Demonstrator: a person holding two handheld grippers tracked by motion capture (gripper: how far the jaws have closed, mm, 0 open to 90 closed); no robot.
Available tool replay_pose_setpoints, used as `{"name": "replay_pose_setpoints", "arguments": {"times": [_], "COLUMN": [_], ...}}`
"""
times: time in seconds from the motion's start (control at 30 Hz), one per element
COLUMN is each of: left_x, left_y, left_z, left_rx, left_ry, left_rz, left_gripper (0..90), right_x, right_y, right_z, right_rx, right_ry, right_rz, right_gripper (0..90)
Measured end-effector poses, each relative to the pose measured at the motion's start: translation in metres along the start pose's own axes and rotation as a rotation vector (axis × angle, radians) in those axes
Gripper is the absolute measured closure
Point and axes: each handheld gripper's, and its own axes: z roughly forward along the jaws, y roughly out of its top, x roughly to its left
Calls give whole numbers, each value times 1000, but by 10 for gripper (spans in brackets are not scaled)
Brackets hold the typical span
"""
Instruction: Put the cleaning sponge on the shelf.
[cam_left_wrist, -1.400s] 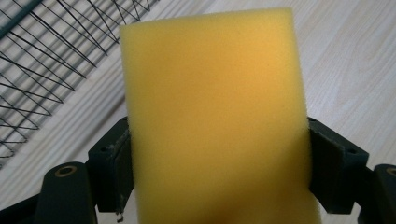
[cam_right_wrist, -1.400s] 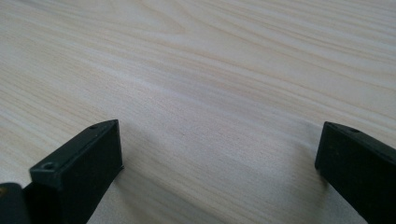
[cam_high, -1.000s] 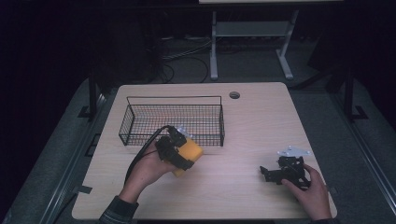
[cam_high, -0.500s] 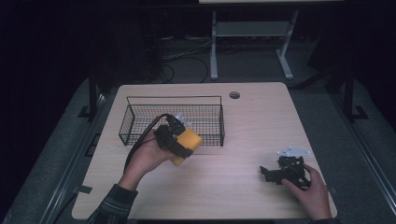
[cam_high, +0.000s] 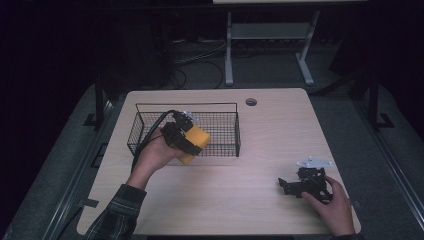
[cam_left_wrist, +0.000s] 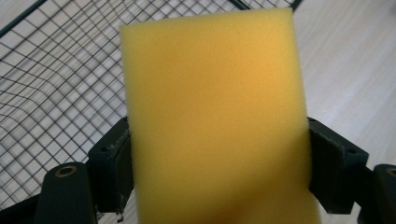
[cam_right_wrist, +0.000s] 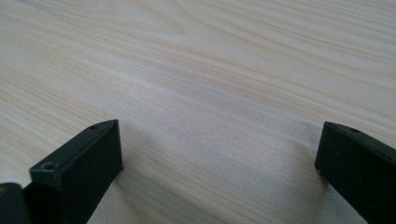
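Note:
A yellow sponge (cam_high: 195, 142) is clamped between the jaws of my left gripper (cam_high: 186, 141), raised at the front wall of the black wire basket (cam_high: 150, 109). In the left gripper view the sponge (cam_left_wrist: 215, 116) stands between both black jaws, with the basket mesh (cam_left_wrist: 56, 79) behind it at left. My right gripper (cam_high: 287, 186) rests low on the table at the right front, held by a hand. Its jaws stand wide apart over bare wood in the right gripper view, the gripper (cam_right_wrist: 219, 163) open with nothing between them.
The light wooden table (cam_high: 280, 130) has a round cable hole (cam_high: 251, 102) at the back. A white metal stand (cam_high: 265, 45) and cables lie on the dark floor beyond. The left gripper's cable (cam_high: 150, 135) trails over the basket's front wall.
My left gripper has carried the sponge up and away from the table front toward the basket. The right gripper has stayed put.

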Motion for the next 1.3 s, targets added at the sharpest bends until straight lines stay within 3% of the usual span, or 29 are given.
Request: {"name": "replay_pose_setpoints", "arguments": {"times": [0.8, 1.3], "left_x": [57, 90], "left_y": [11, -4], "left_z": [1, 7], "left_rx": [-24, -17], "left_ry": [72, 130], "left_rz": [-86, -142], "left_gripper": [215, 215], "right_x": [0, 0], "right_y": [0, 0], "right_z": [0, 0], "right_rx": [1, 1], "right_ry": [0, 0], "right_rz": [4, 3], "right_gripper": [0, 0]}}
